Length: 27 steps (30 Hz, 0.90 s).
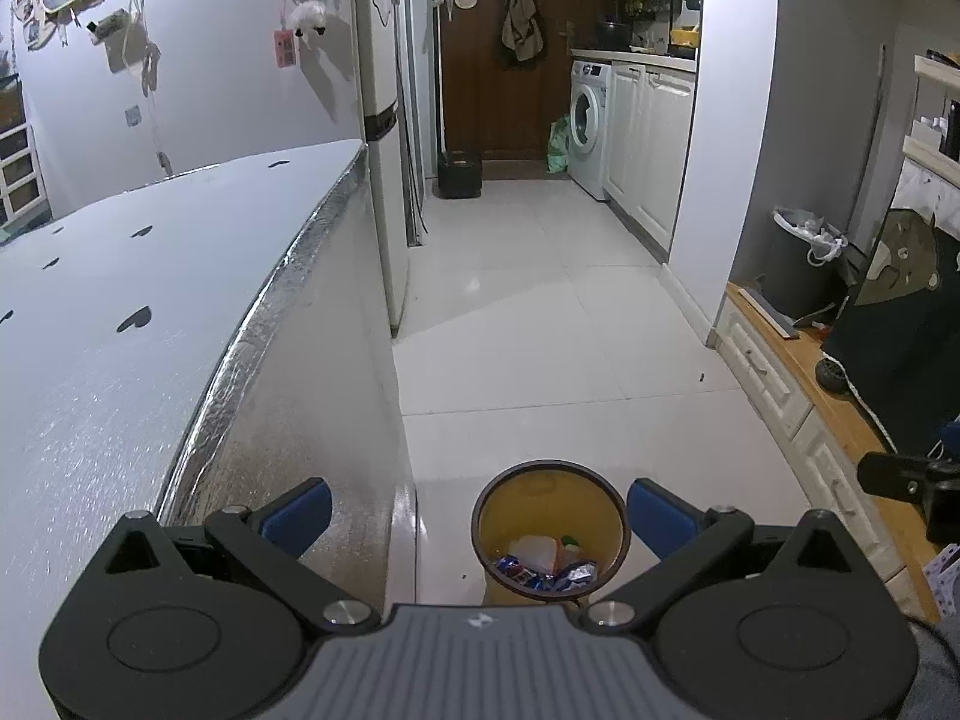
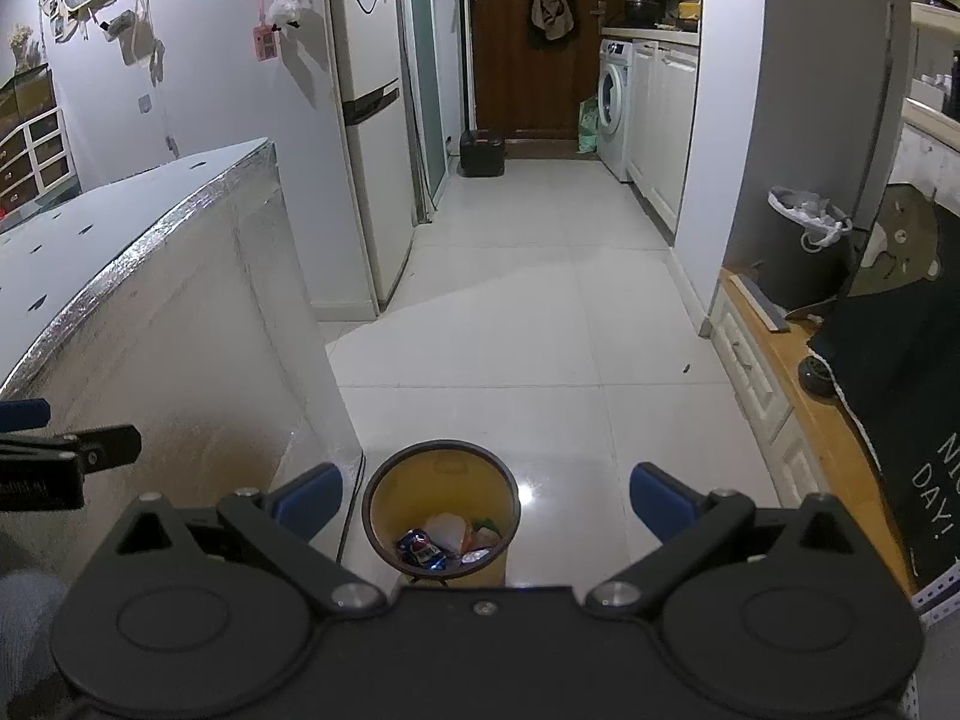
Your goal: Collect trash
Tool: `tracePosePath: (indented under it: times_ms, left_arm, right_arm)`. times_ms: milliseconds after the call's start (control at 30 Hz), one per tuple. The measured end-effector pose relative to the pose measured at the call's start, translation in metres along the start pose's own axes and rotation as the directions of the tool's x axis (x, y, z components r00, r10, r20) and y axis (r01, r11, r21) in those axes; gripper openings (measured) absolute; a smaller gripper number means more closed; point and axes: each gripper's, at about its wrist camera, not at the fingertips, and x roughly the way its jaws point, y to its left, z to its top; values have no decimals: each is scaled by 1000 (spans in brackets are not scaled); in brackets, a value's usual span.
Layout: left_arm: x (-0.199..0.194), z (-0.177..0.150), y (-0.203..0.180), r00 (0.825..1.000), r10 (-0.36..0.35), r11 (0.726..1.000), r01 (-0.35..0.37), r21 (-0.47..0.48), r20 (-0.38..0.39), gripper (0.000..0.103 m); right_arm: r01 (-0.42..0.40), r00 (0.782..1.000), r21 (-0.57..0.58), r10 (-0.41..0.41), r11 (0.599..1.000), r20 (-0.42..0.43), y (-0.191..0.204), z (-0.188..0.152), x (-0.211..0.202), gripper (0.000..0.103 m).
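Observation:
A small yellow trash bin (image 1: 549, 489) with a dark rim stands on the white tile floor beside the table. Crumpled wrappers (image 1: 543, 567) lie in its bottom, blue, white and orange ones. My left gripper (image 1: 477, 513) hangs open above and just left of the bin, nothing between its blue pads (image 1: 298, 515). In the right wrist view the same bin (image 2: 441, 483) and its wrappers (image 2: 447, 543) sit below my right gripper (image 2: 486, 501), which is open and empty too. Part of the other gripper shows at each view's edge.
A table (image 1: 120, 312) with a white, heart-dotted top and foil-covered side fills the left. A low wooden cabinet (image 1: 840, 420) with a dark cloth runs along the right. A fridge (image 1: 378, 120), washing machine (image 1: 591, 120) and a grey bin (image 1: 798, 264) stand farther off.

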Motion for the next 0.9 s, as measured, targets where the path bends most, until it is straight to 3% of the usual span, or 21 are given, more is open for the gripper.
tracePosePath:
  times_ms: [333, 900]
  left_arm:
    - [0, -28, 4, 1000, -5, 1000, 5, 13, 28, 103]
    - [2, -45, 1, 998, -12, 1000, 13, -9, 56, 103]
  right_arm:
    - [20, 999, -1, -20, 1000, 30, 1, -23, -7, 103]
    - [29, 997, 28, -31, 999, 66, -4, -40, -12, 103]
